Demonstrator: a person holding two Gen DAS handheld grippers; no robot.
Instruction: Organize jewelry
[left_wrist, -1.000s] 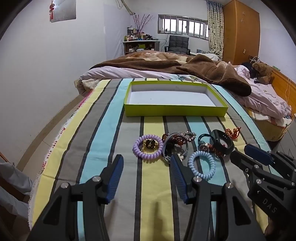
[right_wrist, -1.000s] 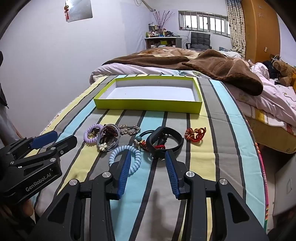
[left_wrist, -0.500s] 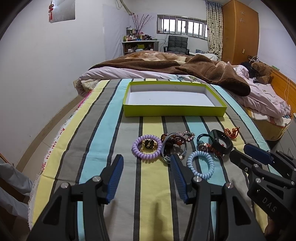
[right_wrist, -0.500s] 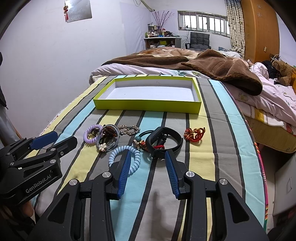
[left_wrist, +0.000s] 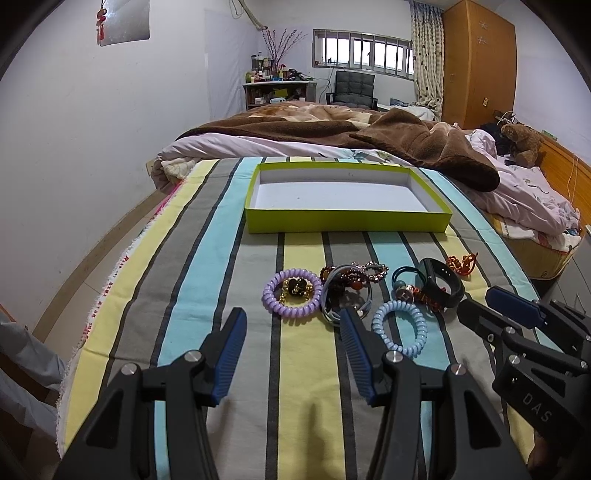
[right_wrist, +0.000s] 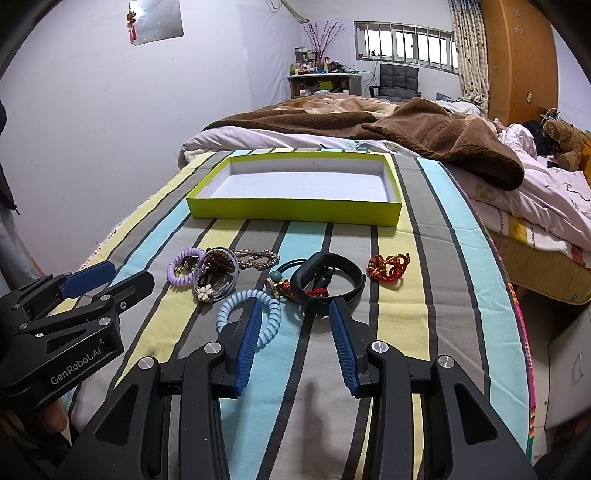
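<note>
Surface: striped cloth (left_wrist: 192, 258) in yellow, grey and light blue, spread over a bench at the foot of a bed (left_wrist: 517, 192).
Room: bedroom, brown blanket (left_wrist: 424, 147) rumpled on the bed, teddy bear (left_wrist: 521, 142) off to the right, wooden wardrobe (left_wrist: 476, 62), window and a dark chair (left_wrist: 354, 88) at the far wall.
Tray: shallow lime-green tray (right_wrist: 295, 210) with a white inside, sitting past the jewelry.
Jewelry spot: all bunched in a loose row between the tray and both grippers, lying on the cloth.
Left gripper (left_wrist: 291, 325): jaws wide apart, holding nothing; the purple coil band (left_wrist: 291, 293) is just ahead of it.
Right gripper (right_wrist: 295, 317): also open and not holding anything; the light blue coil band (right_wrist: 251, 314) sits by its left finger, the black wristband (right_wrist: 328, 282) just beyond the tips.
Looks: beaded bracelets (left_wrist: 354, 275) tangled mid-pile, red knotted piece (right_wrist: 389, 266) a bit apart on the right.
</note>
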